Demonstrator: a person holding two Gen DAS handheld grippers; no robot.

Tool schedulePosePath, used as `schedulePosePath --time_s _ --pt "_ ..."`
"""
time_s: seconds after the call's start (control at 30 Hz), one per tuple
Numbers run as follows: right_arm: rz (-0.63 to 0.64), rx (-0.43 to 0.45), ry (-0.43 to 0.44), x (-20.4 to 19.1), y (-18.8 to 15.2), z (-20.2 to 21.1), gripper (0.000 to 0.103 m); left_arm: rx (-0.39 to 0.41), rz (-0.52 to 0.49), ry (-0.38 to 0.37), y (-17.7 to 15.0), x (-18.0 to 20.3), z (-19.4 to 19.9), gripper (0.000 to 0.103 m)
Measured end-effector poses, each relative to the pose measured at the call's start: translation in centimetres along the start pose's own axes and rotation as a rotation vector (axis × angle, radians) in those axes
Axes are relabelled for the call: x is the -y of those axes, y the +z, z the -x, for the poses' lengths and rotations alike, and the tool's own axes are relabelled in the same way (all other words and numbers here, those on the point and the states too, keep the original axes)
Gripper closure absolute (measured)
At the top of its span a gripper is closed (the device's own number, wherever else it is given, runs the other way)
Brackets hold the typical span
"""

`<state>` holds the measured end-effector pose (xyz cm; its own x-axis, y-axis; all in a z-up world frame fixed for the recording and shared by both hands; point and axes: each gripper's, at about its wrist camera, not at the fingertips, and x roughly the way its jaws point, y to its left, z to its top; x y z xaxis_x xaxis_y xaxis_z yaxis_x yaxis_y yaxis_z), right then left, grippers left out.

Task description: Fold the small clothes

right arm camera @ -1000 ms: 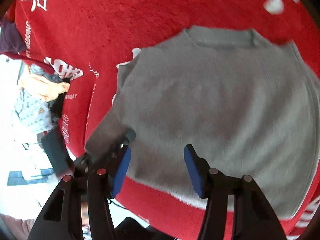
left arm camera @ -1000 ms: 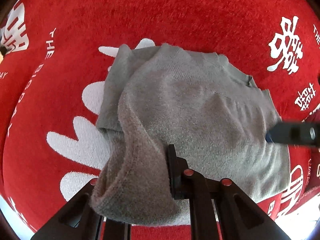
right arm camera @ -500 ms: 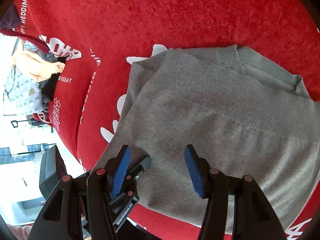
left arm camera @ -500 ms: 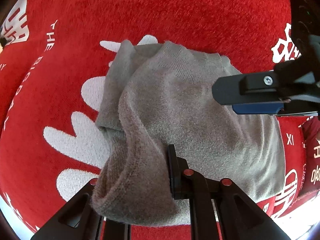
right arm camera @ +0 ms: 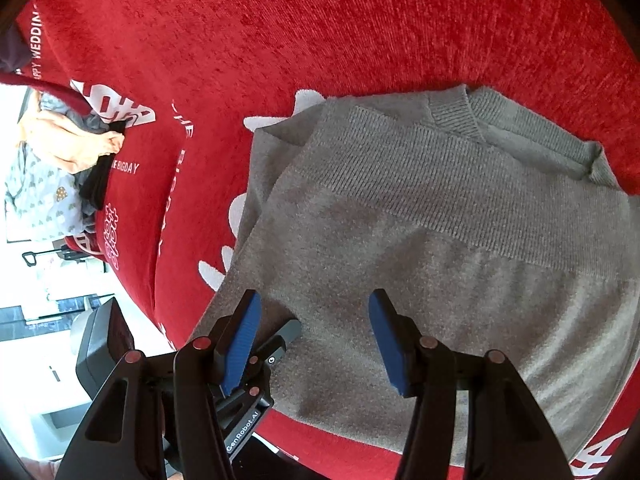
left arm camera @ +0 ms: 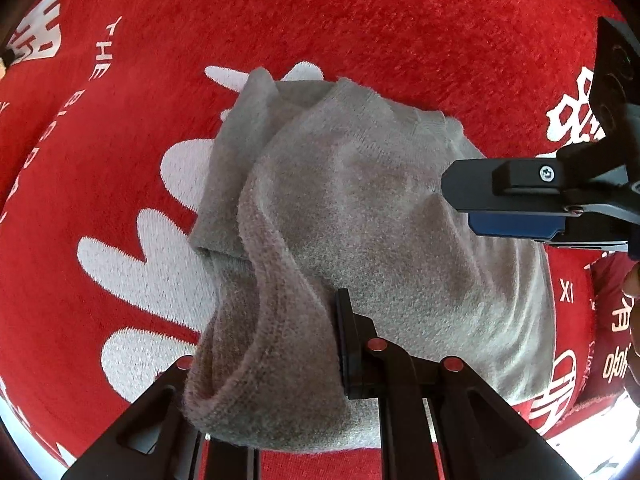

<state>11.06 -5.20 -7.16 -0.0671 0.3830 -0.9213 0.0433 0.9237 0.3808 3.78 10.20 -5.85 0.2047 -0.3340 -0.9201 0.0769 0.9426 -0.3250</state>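
A red cloth [right arm camera: 360, 32] with white lettering and a white hand-like print covers the surface; on it lies the grey knitted sweater [right arm camera: 420, 232], partly folded, its ribbed collar at the far side; the left tool [left arm camera: 276, 364] is clenched on the sweater's near left hem, which bunches up between its fingers; the right tool [right arm camera: 316, 336] hangs released above the near middle of the garment, blue pads wide apart; a heap of other clothes [right arm camera: 60, 168] sits far left.
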Motion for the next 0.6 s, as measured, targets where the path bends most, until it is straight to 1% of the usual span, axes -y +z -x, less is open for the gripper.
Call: schedulePosePath --time_s 0.07,0.17,0.27,0.33,0.37,0.4,0.5,0.6 --pt "0.002 0.002 -0.002 0.0 0.1 0.2 0.043 0.024 -0.047 0.025 -0.1 0.7 0.2 0.088" --pt "0.013 0.005 -0.006 -0.1 0.5 0.6 0.043 0.086 -0.193 0.089 -0.9 2.8 1.2 0.088" --pt "0.033 0.006 -0.009 -0.4 1.4 1.0 0.043 0.139 -0.323 0.131 -1.5 4.8 1.9 0.088" --pt "0.049 -0.007 0.005 -0.9 2.2 1.1 0.032 0.166 -0.399 0.154 -1.9 6.0 2.2 0.088" --pt "0.062 -0.032 0.029 -1.4 2.8 1.0 0.025 0.176 -0.434 0.165 -2.1 6.4 2.3 0.088" --pt "0.072 -0.053 0.042 -1.8 3.4 0.9 0.021 0.185 -0.462 0.172 -2.3 6.8 2.3 0.088" --pt "0.129 -0.137 0.047 -3.7 5.1 -0.1 0.018 0.202 -0.523 0.19 -2.5 7.6 2.6 0.088" --pt "0.186 -0.224 0.005 -5.8 6.6 -2.0 0.017 0.207 -0.546 0.196 -2.9 7.9 2.9 0.088"
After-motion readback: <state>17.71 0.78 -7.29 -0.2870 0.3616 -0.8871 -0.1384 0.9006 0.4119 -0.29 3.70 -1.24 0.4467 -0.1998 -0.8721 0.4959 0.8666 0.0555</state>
